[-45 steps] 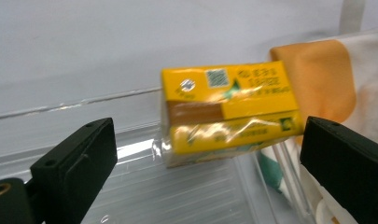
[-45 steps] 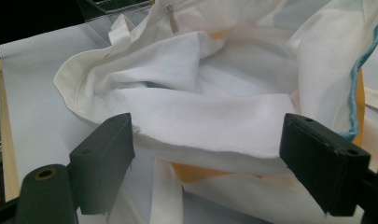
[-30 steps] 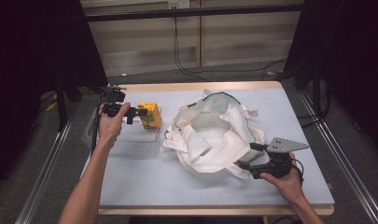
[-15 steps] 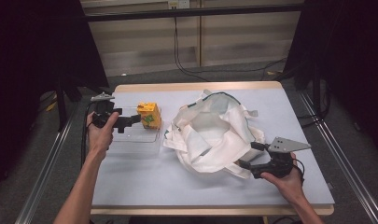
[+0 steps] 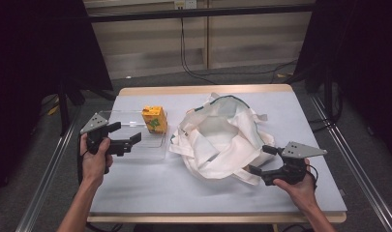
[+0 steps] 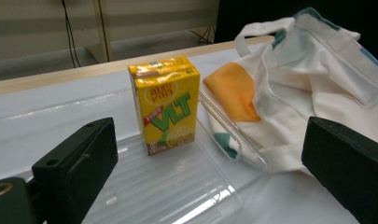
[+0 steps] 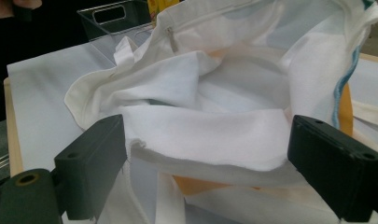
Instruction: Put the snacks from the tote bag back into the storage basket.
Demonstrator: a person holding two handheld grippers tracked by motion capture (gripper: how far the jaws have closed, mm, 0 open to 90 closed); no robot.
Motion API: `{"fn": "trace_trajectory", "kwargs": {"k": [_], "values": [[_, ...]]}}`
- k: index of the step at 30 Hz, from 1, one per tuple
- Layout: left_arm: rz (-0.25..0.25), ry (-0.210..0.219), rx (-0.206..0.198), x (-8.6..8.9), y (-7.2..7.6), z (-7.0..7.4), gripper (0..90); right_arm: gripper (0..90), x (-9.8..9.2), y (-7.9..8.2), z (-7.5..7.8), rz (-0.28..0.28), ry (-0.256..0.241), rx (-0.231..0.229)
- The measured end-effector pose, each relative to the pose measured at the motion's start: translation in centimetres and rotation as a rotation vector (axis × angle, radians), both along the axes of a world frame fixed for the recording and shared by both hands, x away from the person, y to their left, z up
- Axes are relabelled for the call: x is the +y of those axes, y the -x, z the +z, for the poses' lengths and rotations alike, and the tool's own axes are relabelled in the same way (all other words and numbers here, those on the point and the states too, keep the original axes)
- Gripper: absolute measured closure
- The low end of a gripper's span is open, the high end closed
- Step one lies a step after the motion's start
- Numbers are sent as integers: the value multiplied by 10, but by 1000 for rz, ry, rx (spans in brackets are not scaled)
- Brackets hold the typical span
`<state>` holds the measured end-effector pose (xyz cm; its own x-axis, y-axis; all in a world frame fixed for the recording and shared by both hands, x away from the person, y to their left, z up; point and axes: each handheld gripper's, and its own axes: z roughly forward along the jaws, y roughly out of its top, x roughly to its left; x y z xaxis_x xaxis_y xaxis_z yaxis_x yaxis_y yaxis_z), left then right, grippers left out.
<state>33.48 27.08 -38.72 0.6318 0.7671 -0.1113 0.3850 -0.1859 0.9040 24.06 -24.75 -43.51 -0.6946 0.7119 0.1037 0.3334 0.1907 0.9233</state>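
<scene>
A yellow drink carton (image 5: 155,119) stands upright in a clear plastic tray (image 5: 144,151) at the table's left. My left gripper (image 5: 127,133) hovers open over the tray's near left part, a short way from the carton. In the left gripper view the carton (image 6: 168,105) stands ahead between the wide-apart jaws, on the tray (image 6: 177,191). A crumpled white tote bag (image 5: 222,137) lies mid-table, its mouth open upward. My right gripper (image 5: 259,160) is open at the bag's near right edge. The bag's rim (image 7: 200,135) lies between its jaws.
The pale table top (image 5: 150,188) has bare room in front of the tray and bag. Metal rails (image 5: 48,188) run along both table sides. Orange and teal patches show on the bag (image 6: 235,91) next to the tray's edge.
My left gripper has drawn back from beside the carton, leftward and toward the person. The carton stays upright in the tray. The right gripper has barely moved.
</scene>
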Motion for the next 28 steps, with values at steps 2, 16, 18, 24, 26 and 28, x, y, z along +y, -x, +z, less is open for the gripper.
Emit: {"fn": "trace_trajectory", "kwargs": {"k": [2, 16, 18, 24, 26, 28], "values": [[-5, -1, 6, 2, 8, -3, 37, 116, -1, 1, 1, -6, -4, -1], [38, -23, 26, 18, 60, -18, 36, 117, -11, 7, 12, -57, 1, -23], [59, -23, 40, 19, 68, -25, 36, 118, -13, 9, 13, -72, -5, -17], [89, -54, 80, 21, 84, -52, 37, 118, -15, 15, 5, -95, -21, -18], [87, -61, 84, 22, 85, -56, 41, 119, -18, 16, 2, -100, -20, -6], [92, -94, 48, 21, 86, -57, 41, 121, -19, 16, -1, -106, -9, -2]]}}
